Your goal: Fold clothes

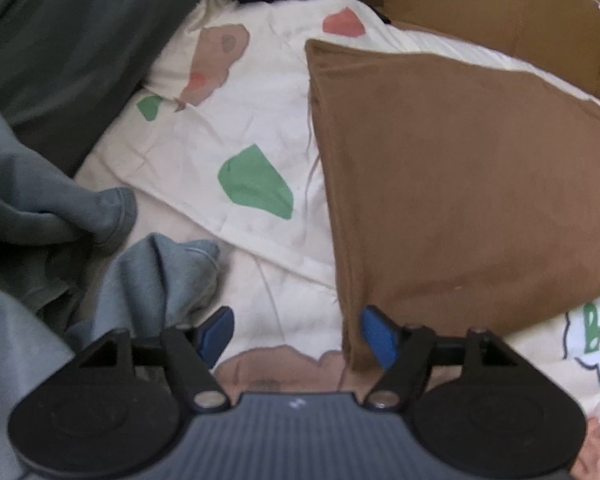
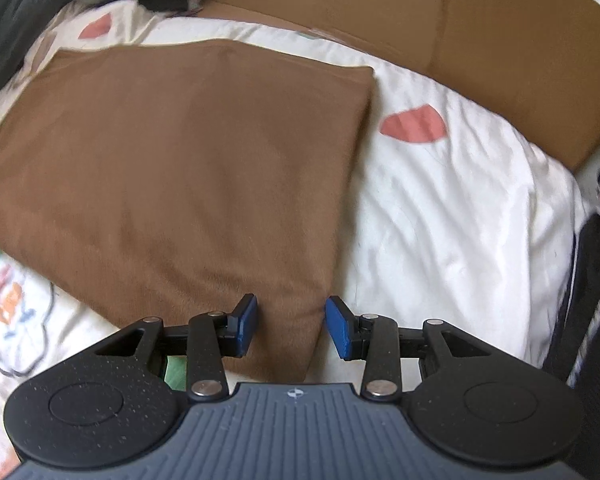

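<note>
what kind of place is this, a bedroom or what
Probably a bedroom, on a bed: a folded brown cloth lies on a soft white printed duvet, grey clothes are heaped to one side, and a cardboard box stands behind.

Plain brown garment on white sheet with coloured patches.

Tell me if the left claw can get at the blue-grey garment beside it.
Probably yes. The left claw is open and holds nothing, and the blue-grey garment lies crumpled on the bedsheet just beside its left finger, with nothing between them.
</note>
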